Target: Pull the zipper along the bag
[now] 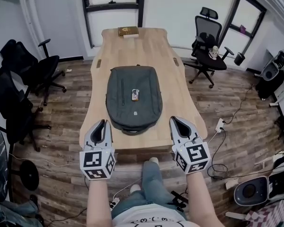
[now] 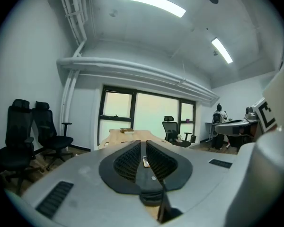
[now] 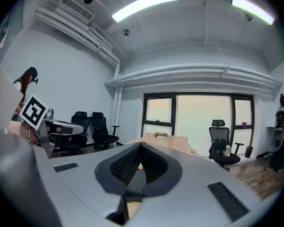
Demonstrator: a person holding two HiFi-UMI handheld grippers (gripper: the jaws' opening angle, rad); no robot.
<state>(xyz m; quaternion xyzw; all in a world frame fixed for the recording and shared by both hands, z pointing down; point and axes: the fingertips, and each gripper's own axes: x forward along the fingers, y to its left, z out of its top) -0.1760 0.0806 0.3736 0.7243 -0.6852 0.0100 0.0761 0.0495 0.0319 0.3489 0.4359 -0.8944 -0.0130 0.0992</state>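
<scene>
Both the left tongs (image 1: 102, 125) and the right tongs (image 1: 174, 122) are closed with nothing between them. They hover over the near edge of the worktop (image 1: 151, 46), just short of the bag (image 1: 134, 98). The bag lies flat along the middle of the worktop, dark grey and soft-sided. It looks light and floppy, so it will likely bunch or slide under a pull. One pair should pin the fabric beside the zipper while the other pinches the pull tab, which is too small to make out here.
</scene>
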